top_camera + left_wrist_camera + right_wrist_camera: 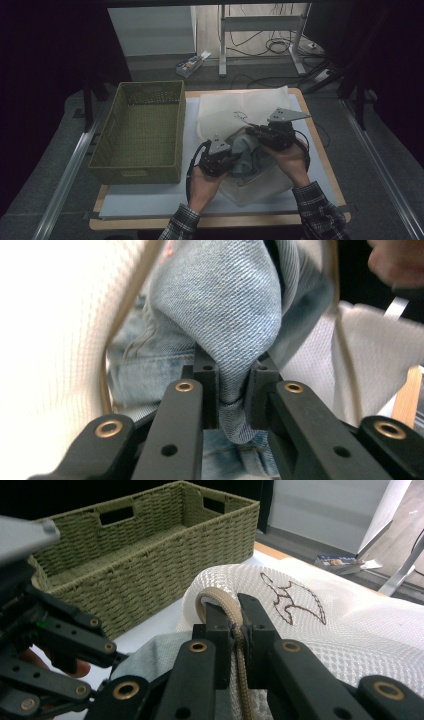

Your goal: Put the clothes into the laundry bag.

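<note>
Pinched denim sits between the left gripper's closed jaws, a fold of light-blue jeans emerging from a white mesh bag on the table. Seen from above, both grippers meet over the bag. Beige cord trim on the bag's rim is clamped in the right gripper; its view also shows a brown emblem and the green woven basket beside the bag.

The high view is dim with near-black edges, while in the left gripper view the white mesh bag glares, perhaps overexposed, and nearby cloth blurs.
</note>
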Available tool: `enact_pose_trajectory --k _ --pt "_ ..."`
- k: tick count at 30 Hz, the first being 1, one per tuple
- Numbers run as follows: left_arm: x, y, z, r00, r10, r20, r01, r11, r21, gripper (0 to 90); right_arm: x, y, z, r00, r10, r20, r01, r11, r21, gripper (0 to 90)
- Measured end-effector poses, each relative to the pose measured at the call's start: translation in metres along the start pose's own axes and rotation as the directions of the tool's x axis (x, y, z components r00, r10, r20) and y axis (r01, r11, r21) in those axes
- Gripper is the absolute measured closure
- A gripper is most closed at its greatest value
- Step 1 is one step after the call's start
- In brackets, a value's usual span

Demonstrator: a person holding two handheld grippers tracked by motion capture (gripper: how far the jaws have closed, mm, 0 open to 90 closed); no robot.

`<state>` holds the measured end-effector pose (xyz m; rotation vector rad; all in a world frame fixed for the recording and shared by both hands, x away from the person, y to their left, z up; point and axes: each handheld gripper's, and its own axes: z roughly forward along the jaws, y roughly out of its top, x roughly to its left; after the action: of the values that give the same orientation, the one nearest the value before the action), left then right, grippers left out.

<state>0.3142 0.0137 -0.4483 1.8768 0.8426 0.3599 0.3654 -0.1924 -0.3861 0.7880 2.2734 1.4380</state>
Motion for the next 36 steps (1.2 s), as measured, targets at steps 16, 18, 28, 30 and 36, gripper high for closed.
enact_pose_trajectory --k 16,18,28,30,36 --pt "0.015 -0.016 0.054 1.0 0.004 -0.006 -0.003 0.9872 0.159 76.1 -0.002 0.001 -0.003 0.9994 0.022 -0.027 -0.022 1.0 -0.018 83.4" --pt "0.013 -0.019 0.047 0.9993 0.032 0.018 -0.035 0.9841 0.174 65.1 -0.004 -0.001 -0.002 0.9998 0.016 -0.012 -0.016 1.0 -0.006 83.3" --pt "0.015 -0.034 -0.006 0.9976 0.025 -0.064 -0.014 0.9839 0.178 24.6 -0.01 -0.005 0.0 0.9996 0.027 -0.001 -0.027 1.0 0.004 82.8" --pt "0.017 -0.04 -0.005 0.9966 0.01 -0.081 0.007 0.9801 0.198 23.5 -0.009 -0.004 0.001 0.9997 0.025 -0.002 -0.025 1.0 0.006 82.8" --pt "0.025 -0.059 0.025 0.9932 -0.008 -0.116 0.046 0.9458 0.322 30.5 -0.007 -0.005 0.003 0.9997 0.022 -0.009 -0.022 1.0 0.013 82.7"
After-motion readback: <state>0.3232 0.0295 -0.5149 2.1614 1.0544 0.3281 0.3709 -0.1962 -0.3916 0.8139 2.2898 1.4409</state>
